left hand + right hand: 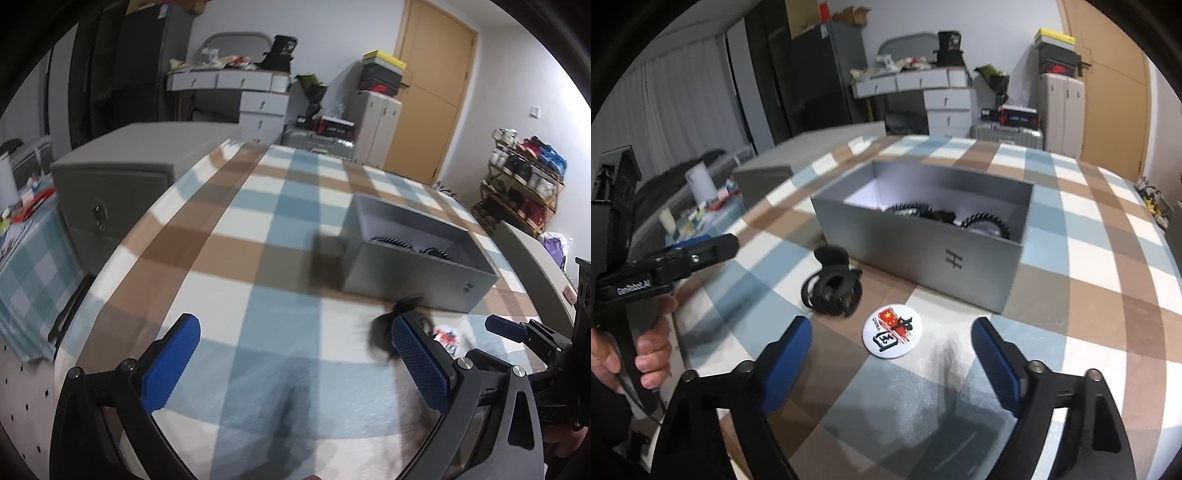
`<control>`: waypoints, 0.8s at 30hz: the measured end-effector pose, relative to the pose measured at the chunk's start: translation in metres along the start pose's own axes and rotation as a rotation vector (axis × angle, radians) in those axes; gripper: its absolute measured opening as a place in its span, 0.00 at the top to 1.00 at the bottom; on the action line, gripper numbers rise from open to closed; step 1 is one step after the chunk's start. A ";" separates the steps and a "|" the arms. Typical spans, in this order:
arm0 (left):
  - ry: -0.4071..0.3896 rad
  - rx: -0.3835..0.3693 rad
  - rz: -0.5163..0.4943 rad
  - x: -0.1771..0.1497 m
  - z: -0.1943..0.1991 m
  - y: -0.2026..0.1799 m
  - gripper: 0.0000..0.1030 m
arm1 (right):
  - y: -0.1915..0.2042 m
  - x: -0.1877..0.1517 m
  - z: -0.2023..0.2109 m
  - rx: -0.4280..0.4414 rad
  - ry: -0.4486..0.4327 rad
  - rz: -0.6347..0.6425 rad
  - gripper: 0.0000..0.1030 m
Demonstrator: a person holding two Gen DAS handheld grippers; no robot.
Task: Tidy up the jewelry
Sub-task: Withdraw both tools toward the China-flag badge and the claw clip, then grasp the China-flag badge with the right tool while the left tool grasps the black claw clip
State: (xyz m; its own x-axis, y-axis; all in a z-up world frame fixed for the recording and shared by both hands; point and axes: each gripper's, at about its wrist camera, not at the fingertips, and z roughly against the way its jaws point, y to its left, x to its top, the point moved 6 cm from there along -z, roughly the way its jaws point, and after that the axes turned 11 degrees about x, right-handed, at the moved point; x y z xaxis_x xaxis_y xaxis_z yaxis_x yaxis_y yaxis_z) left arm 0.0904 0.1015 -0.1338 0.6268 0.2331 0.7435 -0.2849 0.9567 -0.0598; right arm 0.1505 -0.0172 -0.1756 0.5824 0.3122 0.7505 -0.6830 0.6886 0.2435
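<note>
A grey open box [923,240] stands on the checked tablecloth and holds black bead bracelets [986,221]. It also shows in the left wrist view [413,266]. A black bracelet bundle [833,286] lies in front of the box's left corner, blurred in the left wrist view [384,328] next to my left gripper's right finger. A round white badge [892,331] with red print lies near it, and shows in the left wrist view [445,338]. My left gripper [295,354] is open and empty. My right gripper [892,363] is open and empty, just behind the badge.
A grey lid or case [122,184] lies at the table's left. The checked tablecloth [1089,295] covers the round table. A side table with clutter [701,210] stands to the left. Drawers, suitcases and a shoe rack [524,184] stand behind.
</note>
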 end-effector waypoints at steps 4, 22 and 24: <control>0.024 0.001 0.027 -0.007 -0.001 0.009 0.02 | 0.004 0.001 -0.011 0.000 0.037 0.029 0.22; 0.003 0.011 -0.001 -0.012 0.008 0.014 0.02 | 0.004 -0.003 -0.034 -0.102 0.150 0.075 0.60; 0.003 0.011 0.000 -0.012 0.009 0.014 0.02 | 0.006 -0.003 -0.035 -0.105 0.152 0.084 0.60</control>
State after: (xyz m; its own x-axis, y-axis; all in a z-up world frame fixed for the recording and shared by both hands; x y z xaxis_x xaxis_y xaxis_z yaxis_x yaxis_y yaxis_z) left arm 0.0727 0.1108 -0.1376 0.6287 0.2335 0.7418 -0.2929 0.9547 -0.0523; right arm 0.1598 0.0091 -0.1976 0.5909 0.4609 0.6621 -0.6866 0.7182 0.1129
